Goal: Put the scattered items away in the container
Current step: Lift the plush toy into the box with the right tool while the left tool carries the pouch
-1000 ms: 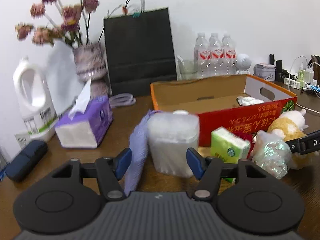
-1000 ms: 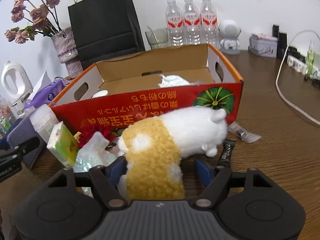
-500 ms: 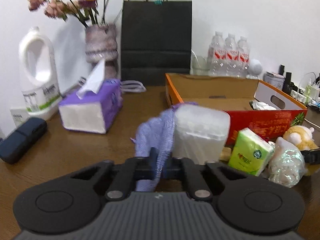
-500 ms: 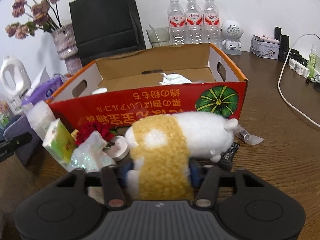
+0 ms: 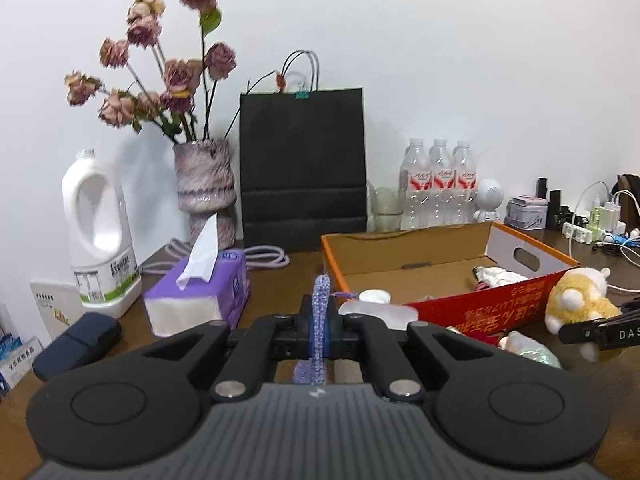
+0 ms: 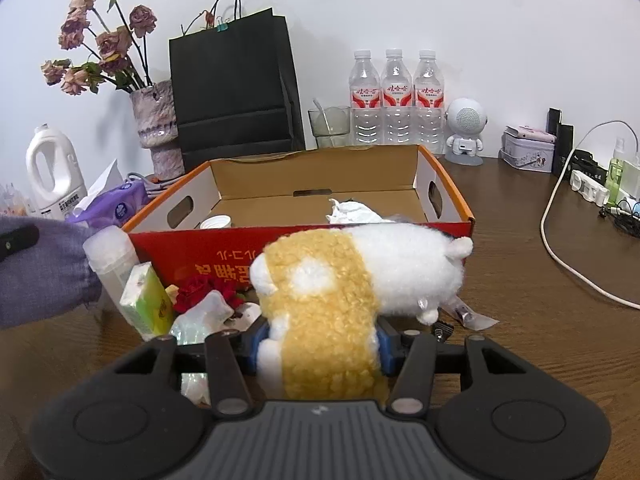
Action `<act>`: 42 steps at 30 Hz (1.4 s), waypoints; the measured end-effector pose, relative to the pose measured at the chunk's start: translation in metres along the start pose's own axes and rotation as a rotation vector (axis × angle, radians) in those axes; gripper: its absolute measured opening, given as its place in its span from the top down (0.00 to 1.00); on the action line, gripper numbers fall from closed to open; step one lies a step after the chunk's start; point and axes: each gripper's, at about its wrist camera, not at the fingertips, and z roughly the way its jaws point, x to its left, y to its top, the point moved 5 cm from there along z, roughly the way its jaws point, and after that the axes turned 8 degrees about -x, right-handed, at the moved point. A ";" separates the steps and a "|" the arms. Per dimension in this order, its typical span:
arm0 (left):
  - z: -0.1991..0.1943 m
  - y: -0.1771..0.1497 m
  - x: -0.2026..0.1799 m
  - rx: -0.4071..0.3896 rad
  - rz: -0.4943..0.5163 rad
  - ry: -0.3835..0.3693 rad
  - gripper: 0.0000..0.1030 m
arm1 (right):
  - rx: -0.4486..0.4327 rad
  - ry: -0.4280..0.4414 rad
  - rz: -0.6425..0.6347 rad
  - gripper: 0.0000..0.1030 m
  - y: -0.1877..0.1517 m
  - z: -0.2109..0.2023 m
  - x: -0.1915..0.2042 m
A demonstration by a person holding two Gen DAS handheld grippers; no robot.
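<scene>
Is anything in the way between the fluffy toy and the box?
Only the box's own red front wall. The right gripper holds the plush toy just outside it, so the toy must go over.

A plain white wall (image 5: 440, 60) stood behind a brown wooden table (image 6: 540, 320). Against the wall stood a black bag (image 5: 303, 164), a vase (image 5: 204, 184) of dried roses, three water bottles (image 6: 396, 100) and a white jug (image 5: 98, 232). The light was even.

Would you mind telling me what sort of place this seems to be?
Probably a home or office desk against a wall: a wooden tabletop with a vase of dried roses, bottled water and a power strip.
</scene>
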 end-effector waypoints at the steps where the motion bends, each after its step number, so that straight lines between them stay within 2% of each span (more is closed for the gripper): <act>1: -0.001 0.002 0.000 -0.005 0.001 -0.003 0.95 | 0.000 0.000 -0.001 0.52 0.000 -0.002 -0.001; 4: -0.006 0.011 -0.002 -0.028 0.002 -0.009 0.95 | -0.002 -0.001 -0.012 0.52 -0.003 -0.007 -0.003; 9: -0.011 0.045 -0.009 -0.107 0.018 -0.038 0.95 | -0.033 0.001 -0.023 0.52 0.009 -0.020 -0.008; 13: -0.003 0.079 -0.023 -0.170 0.028 -0.084 0.95 | -0.078 0.010 -0.039 0.52 0.033 -0.026 -0.011; 17: 0.021 0.097 -0.040 -0.179 0.004 -0.135 0.95 | -0.112 0.018 -0.057 0.52 0.066 -0.017 -0.012; 21: 0.060 0.095 -0.062 -0.117 -0.040 -0.183 0.95 | -0.115 0.021 -0.071 0.51 0.096 0.010 -0.010; 25: 0.107 0.074 -0.077 -0.006 -0.066 -0.202 0.95 | -0.055 0.019 -0.072 0.51 0.108 0.054 -0.008; 30: 0.156 0.044 -0.081 0.116 -0.085 -0.174 0.95 | 0.028 -0.002 -0.098 0.51 0.103 0.108 -0.011; 37: 0.191 0.019 -0.086 0.224 -0.110 -0.160 0.93 | 0.141 -0.015 -0.059 0.47 0.081 0.154 -0.016; 38: 0.192 0.018 -0.086 0.229 -0.113 -0.155 0.87 | 0.148 -0.021 -0.061 0.45 0.079 0.155 -0.016; 39: 0.192 0.017 -0.086 0.234 -0.112 -0.150 0.70 | 0.148 -0.026 -0.071 0.36 0.079 0.155 -0.016; 40: 0.191 0.017 -0.086 0.234 -0.111 -0.145 0.59 | 0.145 -0.028 -0.083 0.22 0.079 0.153 -0.015; 41: 0.190 0.017 -0.085 0.231 -0.112 -0.139 0.37 | 0.140 -0.029 -0.094 0.15 0.080 0.150 -0.015; 42: 0.189 0.017 -0.083 0.230 -0.115 -0.126 0.21 | 0.131 -0.032 -0.102 0.04 0.081 0.146 -0.014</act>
